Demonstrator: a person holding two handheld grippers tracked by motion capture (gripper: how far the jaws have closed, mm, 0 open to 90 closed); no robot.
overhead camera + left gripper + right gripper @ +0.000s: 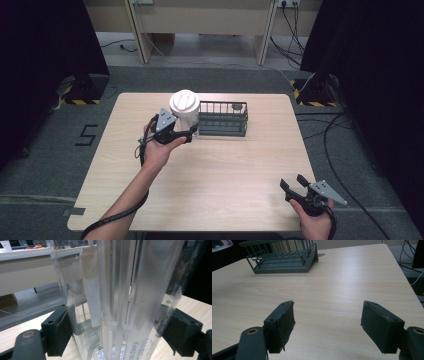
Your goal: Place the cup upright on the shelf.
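A clear plastic jar (pixel 186 120) with a white ribbed lid (pixel 184 101) stands at the left end of a dark wire basket (pixel 223 119). My left gripper (pixel 191 134) is shut on the jar's lower body, one black pad pressing each side. In the left gripper view the jar (pixel 125 302) towers between the pads (pixel 61 332), with faint print low on its wall. Near the table's front right corner my right gripper (pixel 294 182) stands open over bare wood. Its spread jaws rise in the right gripper view, with the basket (pixel 283 258) far off at the upper left.
The light wooden table (pixel 215 175) has bare wood across its middle and front. Black curtains hang at both sides. Beyond the far edge stand desk legs (pixel 140 35), and cables (pixel 295 35) trail over the grey carpet at the right.
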